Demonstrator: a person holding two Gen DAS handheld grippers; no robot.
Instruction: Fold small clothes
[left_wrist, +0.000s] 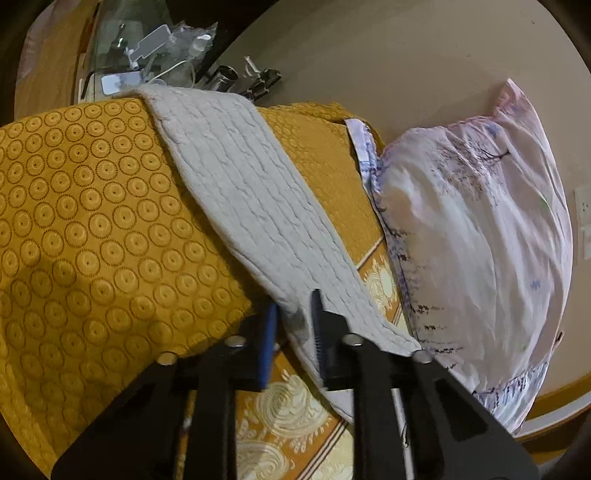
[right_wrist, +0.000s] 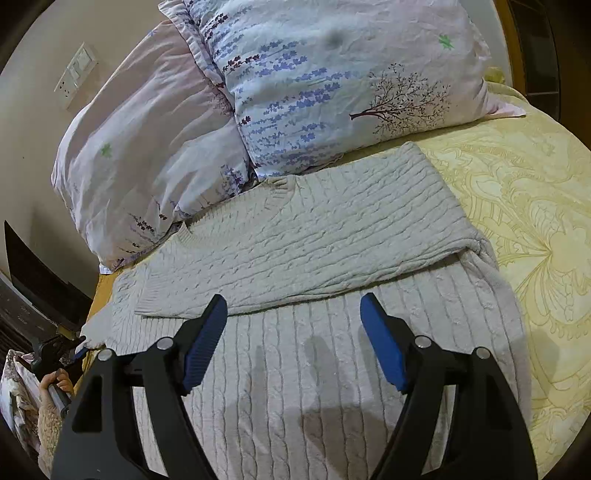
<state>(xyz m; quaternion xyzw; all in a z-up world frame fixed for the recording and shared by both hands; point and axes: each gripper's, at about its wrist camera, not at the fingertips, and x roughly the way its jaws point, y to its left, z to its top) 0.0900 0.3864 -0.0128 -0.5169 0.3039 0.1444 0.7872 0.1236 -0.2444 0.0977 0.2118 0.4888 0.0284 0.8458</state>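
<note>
Grey cable-knit sweater (right_wrist: 314, 236) lies flat on the bed, on the pale yellow patterned bedspread (right_wrist: 524, 206), collar end touching the two floral pillows (right_wrist: 303, 81). One sleeve (right_wrist: 295, 243) is folded across the body, cuff near the left edge

Right gripper (right_wrist: 293, 332) hovers over the lower body of the sweater, fingers (right_wrist: 380, 339) wide apart with nothing between them, pads clear of the knit; their shadow falls on the fabric just below

Left gripper (left_wrist: 293, 325) is at the far left edge of the bed, fingers (left_wrist: 269, 332) narrow and clamped on the end of the other sleeve (left_wrist: 255, 206). That sleeve runs taut-ish away from the fingers, draped over an orange circle-pattern cover (left_wrist: 85, 206), next to a pillow (left_wrist: 472, 229) against the wall

In the right wrist view the left gripper shows small at lower left (right_wrist: 79, 349), pinching the sleeve tip, with the person's hand (right_wrist: 55, 384) on the handle

Clutter on a side surface behind the orange cover, too blurred to identify
</note>
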